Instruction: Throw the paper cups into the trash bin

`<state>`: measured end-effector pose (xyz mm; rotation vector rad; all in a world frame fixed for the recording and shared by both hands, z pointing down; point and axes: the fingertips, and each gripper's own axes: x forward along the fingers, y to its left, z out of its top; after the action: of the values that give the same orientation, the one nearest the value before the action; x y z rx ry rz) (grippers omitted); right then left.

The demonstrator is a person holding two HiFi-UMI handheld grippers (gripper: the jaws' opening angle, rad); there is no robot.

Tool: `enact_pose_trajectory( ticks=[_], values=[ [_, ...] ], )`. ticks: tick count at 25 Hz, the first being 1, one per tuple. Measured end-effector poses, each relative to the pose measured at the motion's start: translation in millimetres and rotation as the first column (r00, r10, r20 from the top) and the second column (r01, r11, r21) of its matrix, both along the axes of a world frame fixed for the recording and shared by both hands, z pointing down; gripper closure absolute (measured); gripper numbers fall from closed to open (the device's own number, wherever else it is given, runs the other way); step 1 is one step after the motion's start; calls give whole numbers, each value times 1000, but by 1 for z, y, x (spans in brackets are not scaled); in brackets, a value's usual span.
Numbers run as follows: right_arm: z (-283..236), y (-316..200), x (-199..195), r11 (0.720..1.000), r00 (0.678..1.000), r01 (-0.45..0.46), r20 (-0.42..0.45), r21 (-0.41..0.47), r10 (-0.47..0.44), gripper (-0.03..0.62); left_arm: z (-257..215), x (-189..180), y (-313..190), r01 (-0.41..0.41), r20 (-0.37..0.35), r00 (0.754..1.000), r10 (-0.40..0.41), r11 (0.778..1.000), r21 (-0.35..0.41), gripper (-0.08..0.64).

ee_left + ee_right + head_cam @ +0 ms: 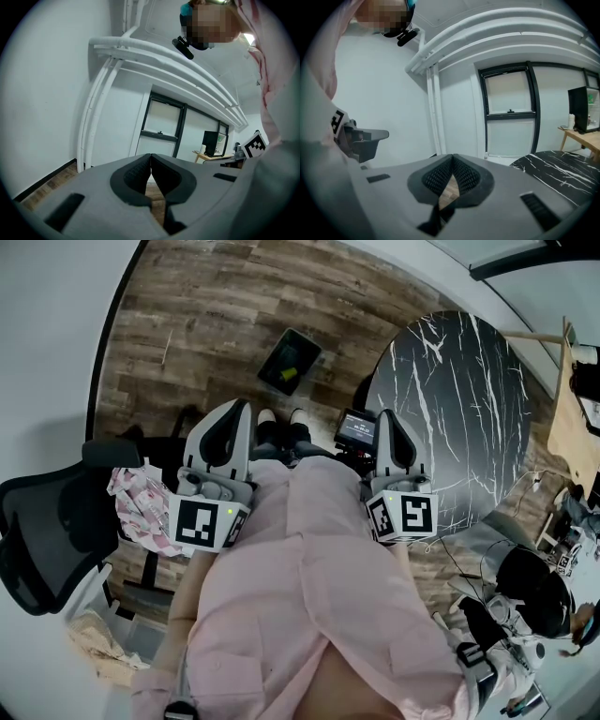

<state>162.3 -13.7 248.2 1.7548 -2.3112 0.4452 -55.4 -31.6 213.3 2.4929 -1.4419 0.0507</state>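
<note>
No paper cup shows in any view. A small dark trash bin (289, 360) with something yellow-green inside stands on the wood floor ahead of my feet. I hold both grippers close against my body, pointing forward and apart from the bin. In the head view the left gripper (239, 411) is shut, and its pads (140, 171) meet at the tip with nothing between them. The right gripper (386, 420) is shut too, and its pads (461, 176) touch at the tip and hold nothing. Both gripper views look up at white walls, pipes and a window.
A round black marble table (459, 409) stands at the right. A black office chair (42, 521) and a crumpled pink-and-white bag (141, 502) are at my left. A wooden desk (572, 427) sits at the far right edge, with clutter and cables at lower right.
</note>
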Motion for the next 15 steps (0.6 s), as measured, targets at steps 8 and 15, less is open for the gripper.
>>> enact_pose_trajectory(
  ticks=[8, 15],
  values=[
    [2, 2, 0, 1000, 1000, -1, 0, -6, 1, 563, -1, 3, 1, -10, -8, 1000, 10, 1000, 10, 541],
    [1, 4, -2, 1000, 1000, 2, -2, -4, -2, 563, 0, -1, 3, -5, -12, 1000, 5, 1000, 1, 541]
  ],
)
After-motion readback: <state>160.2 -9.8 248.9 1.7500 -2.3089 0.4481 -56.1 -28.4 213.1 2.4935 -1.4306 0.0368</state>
